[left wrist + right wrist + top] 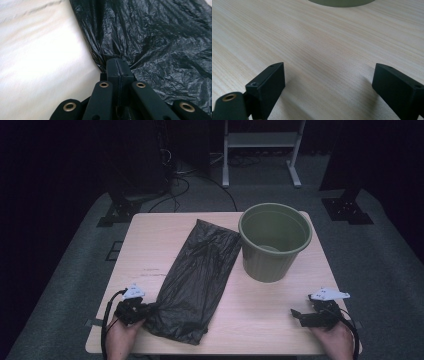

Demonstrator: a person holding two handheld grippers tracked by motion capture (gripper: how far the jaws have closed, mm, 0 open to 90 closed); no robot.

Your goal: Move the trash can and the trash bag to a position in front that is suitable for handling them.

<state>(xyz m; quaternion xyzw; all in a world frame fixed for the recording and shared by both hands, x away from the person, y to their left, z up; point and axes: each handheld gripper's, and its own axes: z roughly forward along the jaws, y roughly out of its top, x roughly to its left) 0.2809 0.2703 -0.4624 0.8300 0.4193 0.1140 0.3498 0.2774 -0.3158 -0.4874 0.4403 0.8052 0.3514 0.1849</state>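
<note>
- Overhead, high view: 1 black bin bag [195,280], 1 green bin [274,241], 1 wooden table [260,315], 2 grippers. Bag lies flat and long, running from table's middle back toward the near left corner, just left of the bin and apart from it. Bin stands upright, right of centre, toward the far edge.
- Same view: left gripper [145,309] sits at the bag's near left edge, touching it; a hand [120,337] holds it from below. Right gripper [302,316] rests near the table's near right edge, well apart from bag, with the bin beyond it.
- Left gripper view: 1 bag [160,42], crinkled plastic bunching toward the jaw tips. Jaws are pressed together w/ a fold of the bag's edge pinched between them. Bag spreads ahead and to the right of the tips; bare tabletop [37,62] to the left.
- Right gripper view: jaws stand wide apart, nothing between them, just tabletop [324,50]. Bin's base [342,2] shows at the top edge, ahead of the jaws, not touching.
</note>
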